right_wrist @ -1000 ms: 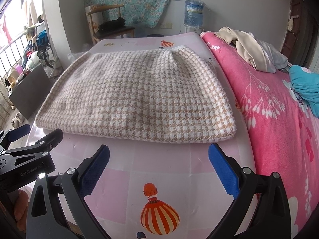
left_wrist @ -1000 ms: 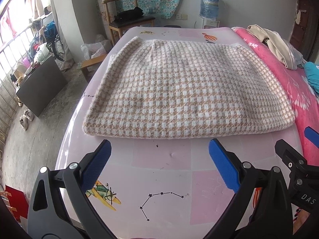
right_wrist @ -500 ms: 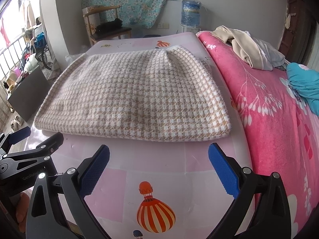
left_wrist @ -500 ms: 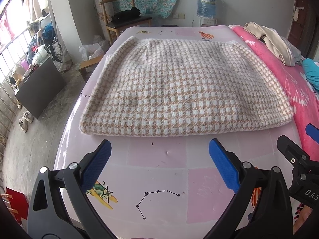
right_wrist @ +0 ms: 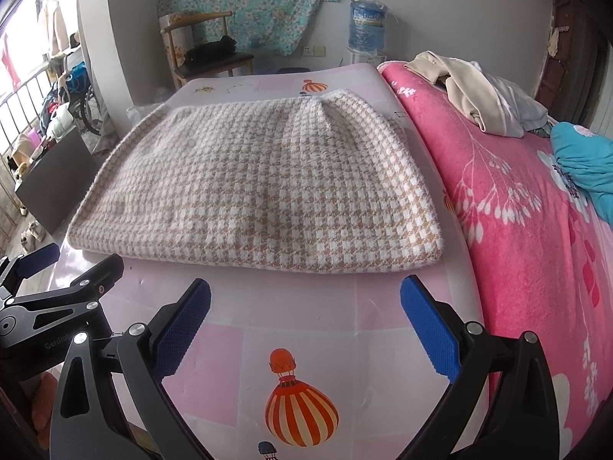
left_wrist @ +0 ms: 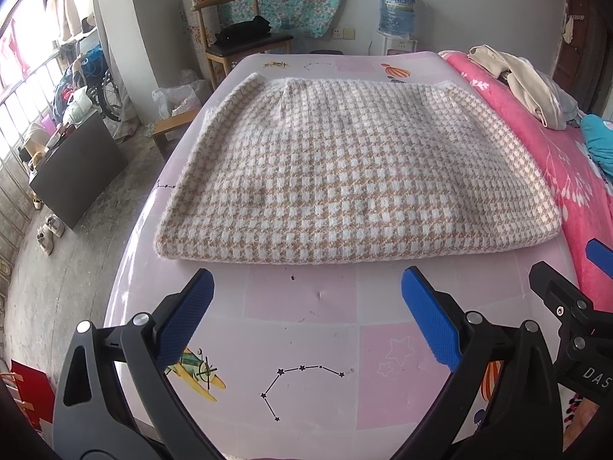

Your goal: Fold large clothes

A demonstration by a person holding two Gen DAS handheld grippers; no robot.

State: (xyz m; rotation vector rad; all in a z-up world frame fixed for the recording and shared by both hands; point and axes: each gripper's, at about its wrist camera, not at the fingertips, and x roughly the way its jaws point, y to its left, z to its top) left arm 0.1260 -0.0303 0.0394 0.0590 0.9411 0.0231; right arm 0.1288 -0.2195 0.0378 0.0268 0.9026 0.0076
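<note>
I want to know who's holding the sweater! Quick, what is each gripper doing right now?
Left gripper: open, holding nothing, short of the folded houndstooth sweater.
Right gripper: open, holding nothing, also short of it.

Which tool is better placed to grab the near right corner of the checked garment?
Right. The right tool is open, and the checked garment's near right corner lies just ahead, right of its centre. The left tool, also open, faces the left and middle.

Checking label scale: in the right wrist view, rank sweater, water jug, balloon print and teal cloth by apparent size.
1. sweater
2. balloon print and teal cloth: look alike; the print is nearer the camera and the cloth is cut off, so unranked
3. water jug
</note>
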